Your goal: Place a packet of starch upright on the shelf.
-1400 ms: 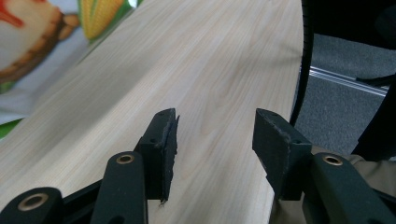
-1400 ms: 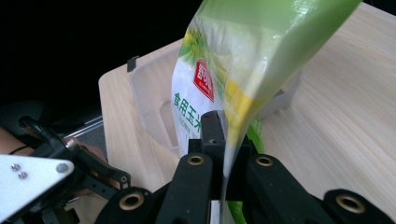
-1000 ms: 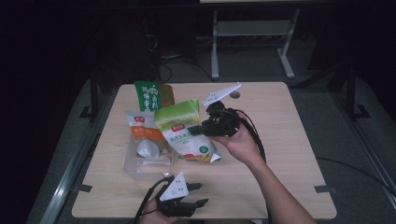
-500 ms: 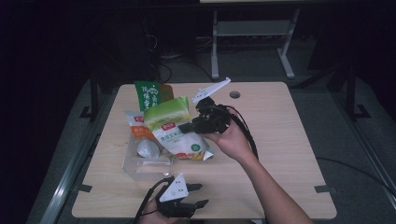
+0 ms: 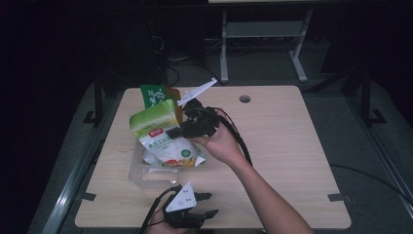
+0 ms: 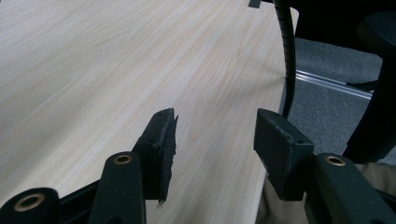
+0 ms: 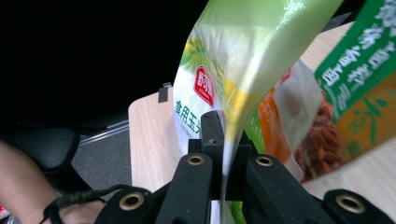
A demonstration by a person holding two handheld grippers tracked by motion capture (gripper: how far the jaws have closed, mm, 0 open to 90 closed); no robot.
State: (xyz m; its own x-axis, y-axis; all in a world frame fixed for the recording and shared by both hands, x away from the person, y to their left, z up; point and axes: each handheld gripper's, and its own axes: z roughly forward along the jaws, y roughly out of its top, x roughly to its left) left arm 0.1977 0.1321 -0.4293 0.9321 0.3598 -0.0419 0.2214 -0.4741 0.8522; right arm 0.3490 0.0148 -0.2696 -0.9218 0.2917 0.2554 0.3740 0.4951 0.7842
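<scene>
A: The green pouch [image 7: 243,70] looks like glossy plastic film, smooth and shiny.

B: Yes, and the desk [image 6: 93,70] is pale wood grain, matt. The left claw [image 6: 215,140] pads [image 6: 275,144] are rough black rubbery foam, frayed at one edge.

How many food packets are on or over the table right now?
At least 3: a light green packet pinched in the right gripper, a dark green one standing behind it, an orange one beside it. Others may be hidden.
</scene>
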